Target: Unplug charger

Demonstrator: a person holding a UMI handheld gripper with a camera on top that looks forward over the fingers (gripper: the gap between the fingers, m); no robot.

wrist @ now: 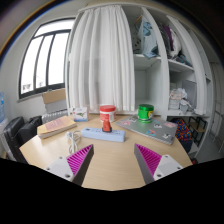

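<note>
My gripper is open, with its two magenta-padded fingers spread wide above a bare wooden table; nothing is between them. Beyond the fingers, near the table's far edge, a light blue power strip lies flat with a white charger block standing plugged into it. The gripper is well short of the strip and roughly in line with it.
A red-lidded jar and a green cup stand behind the strip. Flat boxes lie at the left, a book or box at the right. White curtains, a window and white shelves are behind the table.
</note>
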